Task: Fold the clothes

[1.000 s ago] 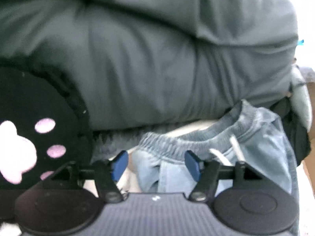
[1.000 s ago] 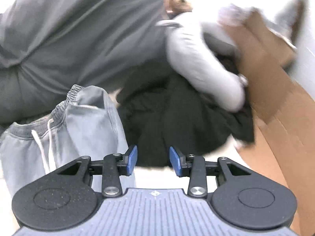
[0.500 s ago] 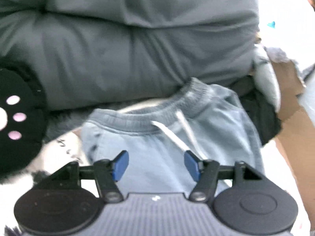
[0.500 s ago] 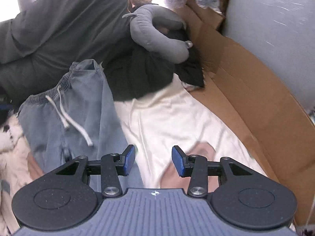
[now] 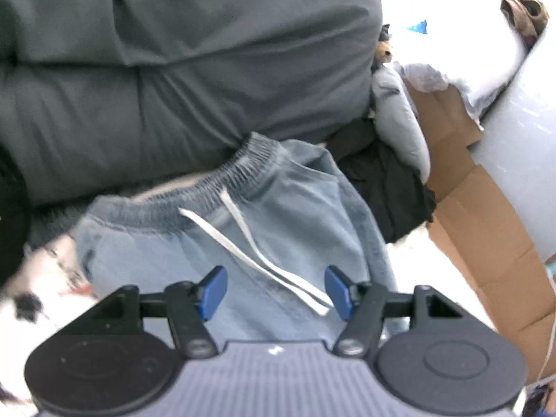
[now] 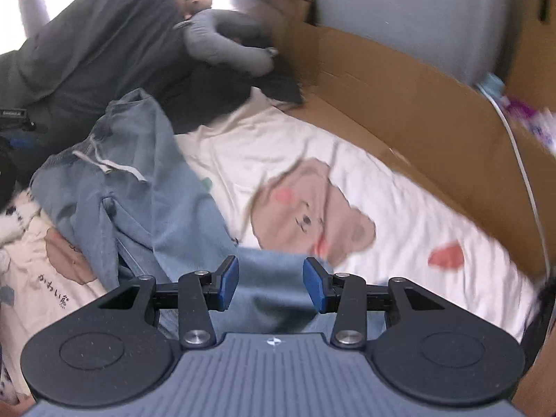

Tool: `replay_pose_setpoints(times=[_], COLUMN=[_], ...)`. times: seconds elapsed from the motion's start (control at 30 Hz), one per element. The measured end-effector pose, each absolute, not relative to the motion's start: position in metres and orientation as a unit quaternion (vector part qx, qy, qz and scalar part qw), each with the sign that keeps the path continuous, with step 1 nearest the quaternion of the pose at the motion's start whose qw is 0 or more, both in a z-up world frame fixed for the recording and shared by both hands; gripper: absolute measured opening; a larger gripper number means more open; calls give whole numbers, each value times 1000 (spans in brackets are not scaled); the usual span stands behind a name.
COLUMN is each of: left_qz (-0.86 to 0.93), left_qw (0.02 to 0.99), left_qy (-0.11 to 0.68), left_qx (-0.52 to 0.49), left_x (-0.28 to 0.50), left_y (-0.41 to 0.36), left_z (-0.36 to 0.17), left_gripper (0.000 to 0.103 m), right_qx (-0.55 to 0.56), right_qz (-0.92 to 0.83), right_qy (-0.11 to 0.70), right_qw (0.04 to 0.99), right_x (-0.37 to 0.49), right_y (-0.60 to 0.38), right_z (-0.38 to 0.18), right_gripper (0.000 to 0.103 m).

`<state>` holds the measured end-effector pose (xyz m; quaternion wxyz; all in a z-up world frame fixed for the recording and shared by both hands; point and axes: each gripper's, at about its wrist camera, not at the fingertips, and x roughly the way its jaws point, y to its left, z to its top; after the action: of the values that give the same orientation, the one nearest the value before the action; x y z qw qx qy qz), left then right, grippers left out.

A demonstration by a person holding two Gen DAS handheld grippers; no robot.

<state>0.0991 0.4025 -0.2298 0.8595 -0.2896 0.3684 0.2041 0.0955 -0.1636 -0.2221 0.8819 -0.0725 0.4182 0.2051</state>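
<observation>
pants: blue sweatpants (image 6: 146, 187) rumpled on bed sheet (image 6: 399, 215), left-centre of frame
my left claw (image 5: 274, 288): released, over drawstring (image 5: 257, 253)
my right claw (image 6: 270, 283): released, above leg end
risk: drawstring could snag my pinch; rumples could skew fold

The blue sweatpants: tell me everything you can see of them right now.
The blue sweatpants look like faded, soft cotton, with a ribbed elastic waistband and two flat white drawstrings trailing loose. They lie crumpled and unfolded on the bear-print sheet, waistband against the dark grey bedding, a leg running toward the right gripper. The left gripper hangs open over the drawstring ends; neither gripper holds them.
</observation>
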Motion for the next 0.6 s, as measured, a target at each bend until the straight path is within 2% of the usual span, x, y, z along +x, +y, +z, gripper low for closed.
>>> replay_pose_setpoints(times=[0.27,0.6], left_qz=[154,135], left_qw=[867,851], left_qy=[392,432], left_qx=[-266,-266], left_x=[136,171], left_y=[359,319], left_z=[-247,-307], left_gripper=[64,62], right_qx=[-1,45], right_qz=[177,213], right_qy=[425,521], right_qw=[888,825], right_x=[72,71], right_y=[-173,-157], right_z=[-260,-339], right_gripper=[48,48])
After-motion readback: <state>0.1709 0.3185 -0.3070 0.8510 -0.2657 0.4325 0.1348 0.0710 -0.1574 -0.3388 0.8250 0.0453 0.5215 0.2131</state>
